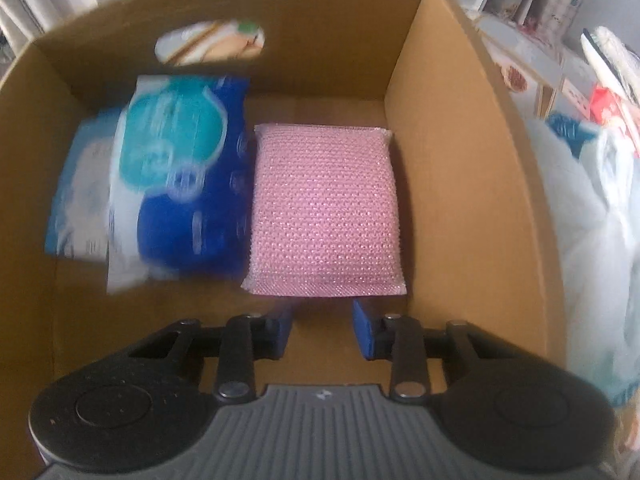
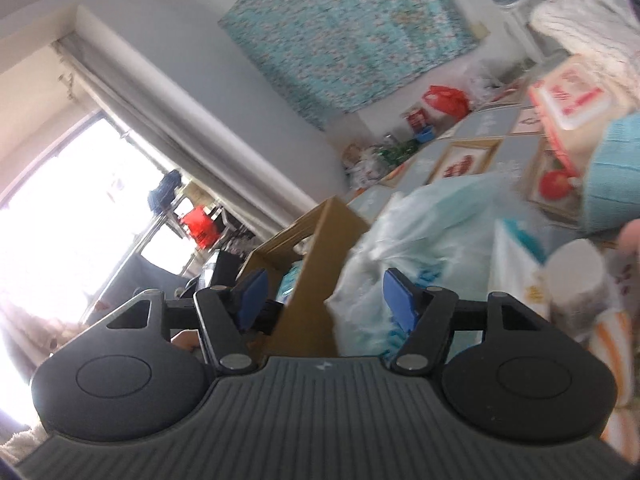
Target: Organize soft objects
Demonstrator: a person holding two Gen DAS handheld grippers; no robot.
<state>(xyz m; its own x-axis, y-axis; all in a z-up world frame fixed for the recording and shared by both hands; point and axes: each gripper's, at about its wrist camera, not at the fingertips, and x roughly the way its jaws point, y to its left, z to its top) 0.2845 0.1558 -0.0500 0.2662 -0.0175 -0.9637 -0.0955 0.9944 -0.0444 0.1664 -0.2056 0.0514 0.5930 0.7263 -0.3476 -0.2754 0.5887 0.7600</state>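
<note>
The left wrist view looks down into a brown cardboard box (image 1: 452,160). A pink mesh sponge (image 1: 324,208) lies flat on its floor, right of a blue and teal tissue pack (image 1: 180,176) that overlaps a pale blue pack (image 1: 80,184). My left gripper (image 1: 322,330) hangs just short of the sponge's near edge, its blue pads a little apart with bare cardboard between them. My right gripper (image 2: 326,300) is outside the box (image 2: 316,248), open and holding nothing. It points at the box's corner and a pale plastic bag (image 2: 420,232).
The bag (image 1: 580,208) of soft goods bulges against the box's right wall. Farther right are a red and white tissue pack (image 2: 576,96), a teal cloth (image 2: 616,168) and a white roll (image 2: 576,276). A handle hole (image 1: 212,42) pierces the far wall.
</note>
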